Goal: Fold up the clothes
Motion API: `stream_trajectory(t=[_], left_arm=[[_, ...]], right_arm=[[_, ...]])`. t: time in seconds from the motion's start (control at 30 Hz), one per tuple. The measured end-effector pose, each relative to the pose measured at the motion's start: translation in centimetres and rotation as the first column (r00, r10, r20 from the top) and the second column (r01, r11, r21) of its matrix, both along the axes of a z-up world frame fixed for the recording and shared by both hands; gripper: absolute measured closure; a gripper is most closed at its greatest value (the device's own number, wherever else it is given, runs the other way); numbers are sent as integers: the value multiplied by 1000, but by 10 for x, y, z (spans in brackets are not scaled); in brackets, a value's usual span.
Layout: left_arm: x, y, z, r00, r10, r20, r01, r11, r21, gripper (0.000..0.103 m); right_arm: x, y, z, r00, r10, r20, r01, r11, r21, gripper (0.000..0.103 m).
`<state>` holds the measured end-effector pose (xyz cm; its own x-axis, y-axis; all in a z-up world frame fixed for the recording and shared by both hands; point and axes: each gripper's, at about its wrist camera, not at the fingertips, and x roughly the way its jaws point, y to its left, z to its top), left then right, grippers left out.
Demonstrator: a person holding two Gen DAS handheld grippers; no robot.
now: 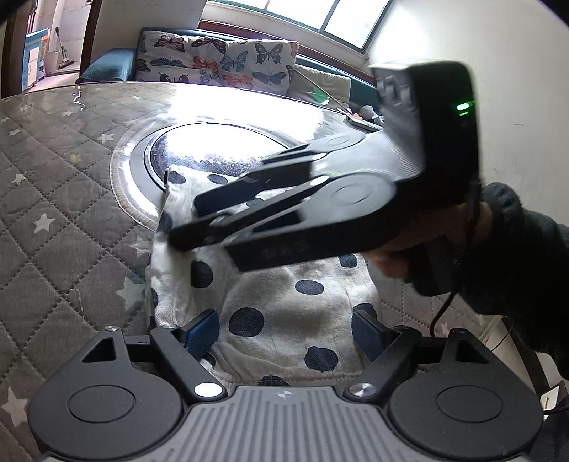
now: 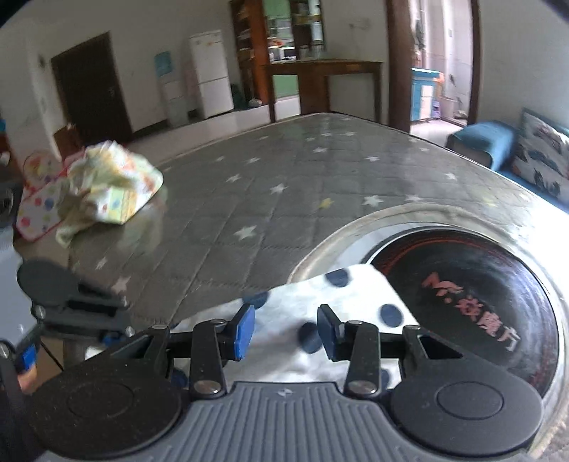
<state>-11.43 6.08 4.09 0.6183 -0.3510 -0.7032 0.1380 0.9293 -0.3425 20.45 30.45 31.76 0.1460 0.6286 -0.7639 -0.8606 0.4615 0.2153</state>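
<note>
White dotted garment [image 1: 284, 295] lies on the quilted surface [image 1: 64, 199], between the spread left tongs [image 1: 284, 337]. Right view: right tongs [image 2: 286, 330] half-spread, empty above the cloth. Folding appears mid-step; next, grasp an edge.

Daylight pours in from the window [image 1: 302, 17] behind the sofa, and through my left camera it burns out to pure white on the glossy table cover [image 1: 71, 220], a hard glare patch spreading across the round black inset [image 1: 220, 149]. My right gripper [image 1: 181, 227] cuts across that view smeared with motion blur, its edges soft, and lays a dim shadow on the polka-dot garment [image 1: 284, 320]. My right camera sees everything softer: the whole frame is slightly blurred, the crumpled yellow cloth [image 2: 106, 184] streaky, the far room dim and hazy. Both views bow hard at the edges, with black corners.
</note>
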Motion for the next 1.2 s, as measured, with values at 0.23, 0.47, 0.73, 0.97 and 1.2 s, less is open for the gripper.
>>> stream_trajectory(t=[0.23,0.47,0.73,0.97,1.2], left_arm=[[-3,1,2,1000,10,2,-10,1000,6,18],[-4,3,7,1000,9,14,-9,1000,-5,18],[-6,0,6,1000,-12,13,12,1000,16,17],[-7,-6,4,1000,-24,16,23,998,52,16],[-4,-7,4,999,-26,20,25,998,57,15]], right_arm=[[-2,14,-14,1000,-1,-2,1,1000,-5,63],[1,-21,13,997,-70,-28,71,996,46,63],[-39,-80,29,994,-67,-86,70,997,35,62],[-74,-92,13,997,-26,-72,25,1000,-13,58],[-72,-104,17,995,-59,-80,59,998,4,58]])
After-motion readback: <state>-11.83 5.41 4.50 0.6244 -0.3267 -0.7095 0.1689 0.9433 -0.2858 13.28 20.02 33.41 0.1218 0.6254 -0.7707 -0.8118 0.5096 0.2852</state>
